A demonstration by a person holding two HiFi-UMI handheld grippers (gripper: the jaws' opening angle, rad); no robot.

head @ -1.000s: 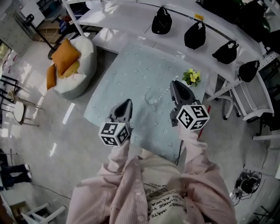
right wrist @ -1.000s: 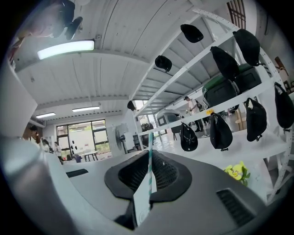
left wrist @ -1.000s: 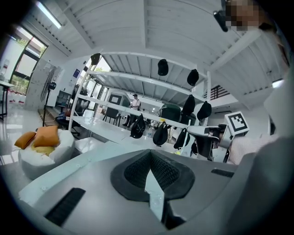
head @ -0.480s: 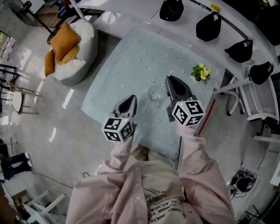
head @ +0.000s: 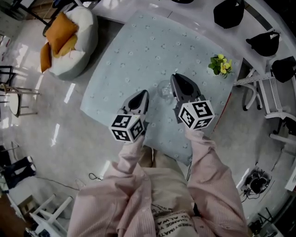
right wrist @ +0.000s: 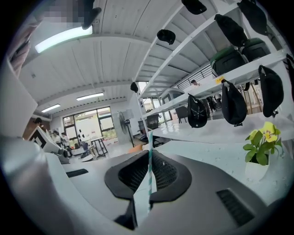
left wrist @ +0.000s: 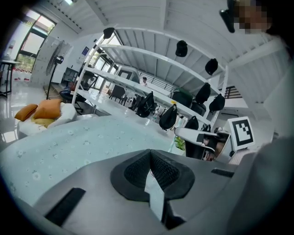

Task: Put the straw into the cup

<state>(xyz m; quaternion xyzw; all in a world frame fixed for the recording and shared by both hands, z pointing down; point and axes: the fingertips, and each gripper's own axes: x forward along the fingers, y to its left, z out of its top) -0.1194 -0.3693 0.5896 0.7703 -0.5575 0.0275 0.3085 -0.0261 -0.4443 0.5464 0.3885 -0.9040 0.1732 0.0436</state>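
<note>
A clear cup (head: 163,88) stands on the pale blue tablecloth (head: 138,51) near its front part. My right gripper (head: 175,78) hovers just right of the cup. In the right gripper view it (right wrist: 149,154) is shut on a thin teal-and-white striped straw (right wrist: 149,173) that stands upright between the pads. My left gripper (head: 142,95) hangs to the left of the cup and nearer to me, jaws together with nothing in them (left wrist: 149,155). The cup is hidden in both gripper views. In the head view the straw does not show.
A small pot of yellow flowers (head: 220,65) stands at the table's far right corner. A white curved shelf with black caps (head: 231,14) runs behind it. A white beanbag with orange cushions (head: 69,37) lies on the floor to the left.
Both grippers have sunk toward the table and drawn in near the cup. The right gripper's tip now sits beside the cup, still holding the straw.
</note>
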